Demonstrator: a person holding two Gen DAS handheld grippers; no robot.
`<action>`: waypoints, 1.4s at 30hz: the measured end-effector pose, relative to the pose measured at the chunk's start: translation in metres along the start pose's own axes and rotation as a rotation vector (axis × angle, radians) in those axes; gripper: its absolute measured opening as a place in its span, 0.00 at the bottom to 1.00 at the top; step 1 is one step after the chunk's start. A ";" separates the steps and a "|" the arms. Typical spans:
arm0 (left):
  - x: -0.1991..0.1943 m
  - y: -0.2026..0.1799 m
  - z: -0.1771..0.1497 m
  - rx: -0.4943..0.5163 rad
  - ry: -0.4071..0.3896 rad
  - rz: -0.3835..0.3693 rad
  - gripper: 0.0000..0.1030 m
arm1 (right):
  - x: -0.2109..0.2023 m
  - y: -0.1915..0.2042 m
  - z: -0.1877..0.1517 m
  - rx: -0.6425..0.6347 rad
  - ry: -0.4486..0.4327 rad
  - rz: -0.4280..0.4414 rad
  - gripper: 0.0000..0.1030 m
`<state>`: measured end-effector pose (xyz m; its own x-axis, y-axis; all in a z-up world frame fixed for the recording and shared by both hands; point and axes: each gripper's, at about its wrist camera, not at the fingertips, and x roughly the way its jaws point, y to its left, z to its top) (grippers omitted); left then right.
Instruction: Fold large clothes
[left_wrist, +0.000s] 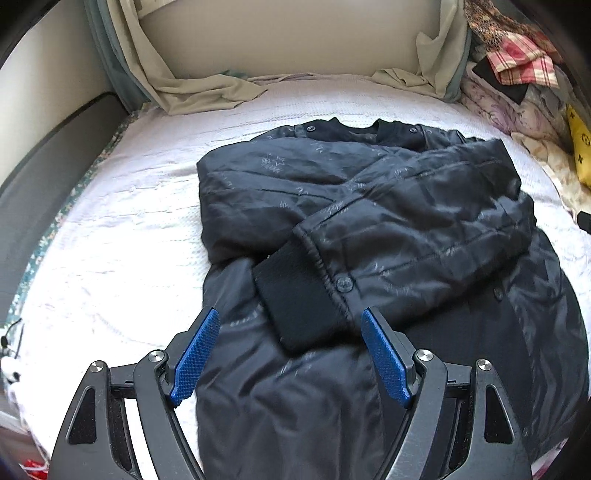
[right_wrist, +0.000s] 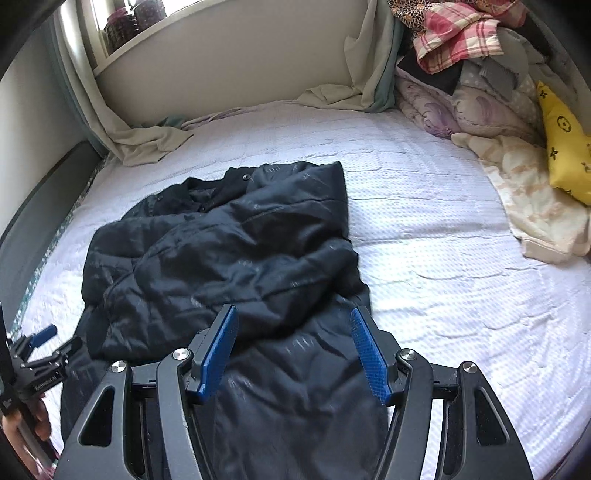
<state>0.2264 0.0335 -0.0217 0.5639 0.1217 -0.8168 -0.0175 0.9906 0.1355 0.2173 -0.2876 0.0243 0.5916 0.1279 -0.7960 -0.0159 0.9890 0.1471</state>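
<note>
A large black padded jacket (left_wrist: 369, 206) lies on the white bed cover (left_wrist: 110, 229), collar towards the far wall. Both sleeves are folded across its chest, and one black knit cuff (left_wrist: 299, 299) lies on top near me. My left gripper (left_wrist: 290, 317) is open and empty, its blue pads on either side of the cuff, just above the jacket's lower part. My right gripper (right_wrist: 293, 317) is open and empty over the jacket's (right_wrist: 229, 251) lower right part. The left gripper also shows at the far left of the right wrist view (right_wrist: 55, 339).
A pile of clothes and bedding (right_wrist: 480, 74) with a yellow cushion (right_wrist: 565, 151) lies at the right side of the bed. Beige curtains (left_wrist: 177, 85) hang down onto the far edge. A dark bed frame (left_wrist: 44, 177) runs along the left.
</note>
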 end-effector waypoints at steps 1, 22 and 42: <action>-0.003 0.001 -0.002 0.006 0.000 0.003 0.80 | -0.002 0.000 -0.003 -0.008 0.004 -0.002 0.59; -0.036 0.102 -0.082 -0.230 0.241 -0.229 0.83 | -0.032 -0.067 -0.120 0.254 0.258 0.182 0.69; 0.009 0.103 -0.136 -0.311 0.432 -0.404 0.83 | 0.016 -0.101 -0.163 0.488 0.405 0.410 0.69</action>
<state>0.1171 0.1451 -0.0916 0.1962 -0.3125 -0.9294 -0.1484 0.9275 -0.3432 0.0971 -0.3735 -0.0983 0.2711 0.5892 -0.7611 0.2439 0.7229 0.6465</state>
